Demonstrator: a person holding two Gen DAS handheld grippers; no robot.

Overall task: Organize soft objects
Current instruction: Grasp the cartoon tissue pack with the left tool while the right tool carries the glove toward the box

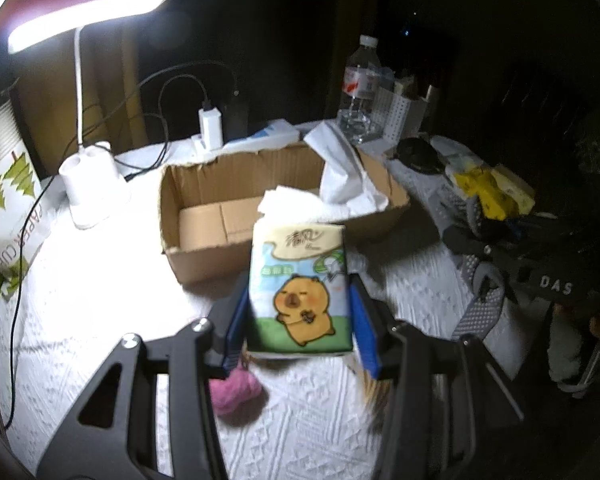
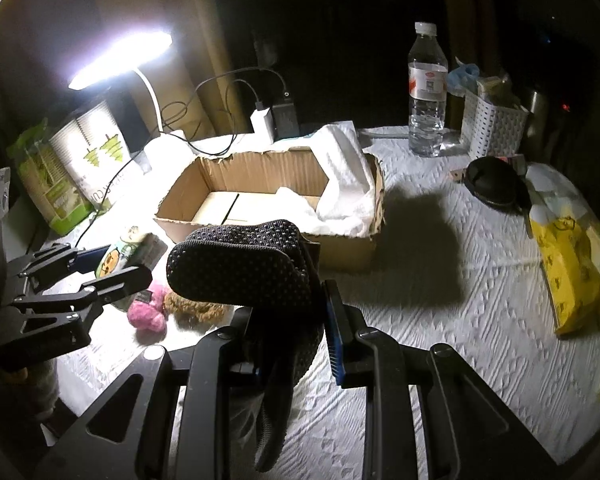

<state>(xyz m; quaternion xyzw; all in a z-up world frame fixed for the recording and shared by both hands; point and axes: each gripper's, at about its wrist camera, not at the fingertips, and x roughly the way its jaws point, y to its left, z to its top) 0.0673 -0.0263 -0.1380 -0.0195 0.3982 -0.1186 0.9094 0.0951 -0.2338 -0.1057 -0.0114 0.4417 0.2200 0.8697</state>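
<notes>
Both hands are carrying something toward the cardboard box (image 2: 268, 200) in the middle of the bench (image 2: 440, 304). The left tool (image 1: 300, 312) is clamped on a tissue pack (image 1: 300, 284) printed with a cartoon capybara, its blue pads pressed against the pack's two long sides, and the pack hangs clear of the cloth just in front of the box's near wall. The right tool (image 2: 296, 320) is closed on a dark dotted glove (image 2: 244, 268), which bulges up over the jaws and droops down behind them.

The box already holds crumpled white tissue paper (image 2: 340, 184) along its right side, so the bare floor is on the left. I'd say the neat way is to bring the tissue pack over the near wall high enough that its lower edge doesn't catch the torn cardboard rim, and set it flat on that bare left patch. The glove is floppy, so its hanging cuff needs lifting clear of the rim before release, or it will drape over the wall. One at a time seems wiser; the tools sit near each other.

A pink woolly ball (image 2: 148, 312) and a brown fuzzy thing (image 2: 198, 308) lie on the bench below the left tool, not yet packed.
</notes>
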